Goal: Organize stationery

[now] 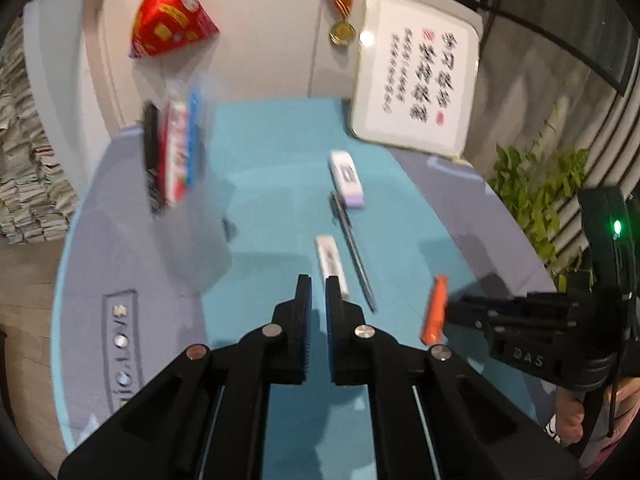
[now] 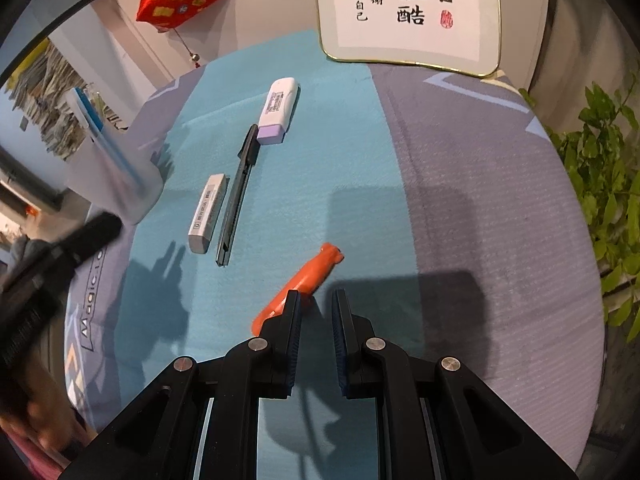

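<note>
With both my left gripper [image 1: 318,284] and right gripper [image 2: 316,300] closed and empty, I'd open right wide, straddling the orange plastic cutter [image 2: 300,284] beside the black pen [image 2: 238,192].

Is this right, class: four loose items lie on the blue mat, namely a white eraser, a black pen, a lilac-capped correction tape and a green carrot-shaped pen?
Not quite. The carrot-shaped pen is orange, not green, as the right wrist view shows. The rest stands: the white eraser, black pen and lilac-capped correction tape lie loose on the blue mat.
</note>
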### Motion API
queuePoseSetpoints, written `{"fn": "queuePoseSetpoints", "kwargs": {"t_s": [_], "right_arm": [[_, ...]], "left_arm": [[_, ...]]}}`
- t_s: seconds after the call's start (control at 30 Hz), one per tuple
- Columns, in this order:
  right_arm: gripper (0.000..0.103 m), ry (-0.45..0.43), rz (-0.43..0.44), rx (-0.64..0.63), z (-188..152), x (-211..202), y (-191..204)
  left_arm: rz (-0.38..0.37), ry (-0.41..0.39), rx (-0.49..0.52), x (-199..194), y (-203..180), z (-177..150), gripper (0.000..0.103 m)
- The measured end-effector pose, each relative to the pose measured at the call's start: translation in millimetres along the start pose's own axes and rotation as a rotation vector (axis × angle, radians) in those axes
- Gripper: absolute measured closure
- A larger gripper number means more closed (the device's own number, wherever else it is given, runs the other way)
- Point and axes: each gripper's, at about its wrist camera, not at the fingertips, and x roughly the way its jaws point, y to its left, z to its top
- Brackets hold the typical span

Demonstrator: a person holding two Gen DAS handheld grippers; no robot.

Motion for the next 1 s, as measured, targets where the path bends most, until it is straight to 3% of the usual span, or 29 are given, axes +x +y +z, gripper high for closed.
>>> {"fn": "queuePoseSetpoints", "kwargs": {"t_s": [0.33, 0.47, 0.5, 0.6, 0.73, 0.8, 0.83, 0.9, 1.0], "right_arm": [[0.087, 0.029, 0.027, 0.152, 15.6, 10.2, -4.4], [0.065, 0.039, 0.055, 0.218, 21.7, 14.2, -3.8], [0.065, 0.041, 0.070, 0.233, 23.4, 15.1, -2.6], [0.065, 0.045, 0.086, 0.252, 28.9, 17.5, 2.8], [0.066, 0.044, 0.018, 0.196, 35.6, 24.7, 19.0], [0.075, 0.035, -0.022, 0.165, 36.0, 25.3, 24.8], [0.085, 0.043, -0.034, 0.143, 36.0, 27.4, 27.5], [0.089, 0.041, -0.010, 0.107, 35.8, 27.9, 30.3], [0.089, 0.016, 0.028, 0.075, 33.3, 19.7, 25.7]], "left_arm": [[-0.002, -0.009, -0.002, 3.2, -0.4, -1.8, 0.087], [0.005, -0.008, -0.013, 4.2, 4.4, -2.4, 0.087], [0.007, -0.008, -0.015, 4.2, 5.5, -2.4, 0.087], [0.011, -0.011, -0.017, 4.2, 7.9, -2.4, 0.087], [0.013, -0.015, -0.021, 4.4, 11.2, -2.5, 0.087], [0.011, -0.015, -0.024, 5.2, 12.1, -1.8, 0.087], [0.012, -0.011, -0.024, 6.5, 12.0, -0.3, 0.087], [0.010, -0.007, -0.024, 9.4, 10.5, 4.1, 0.087], [-0.006, -0.003, -0.018, 16.4, 4.9, 15.1, 0.073]]}}
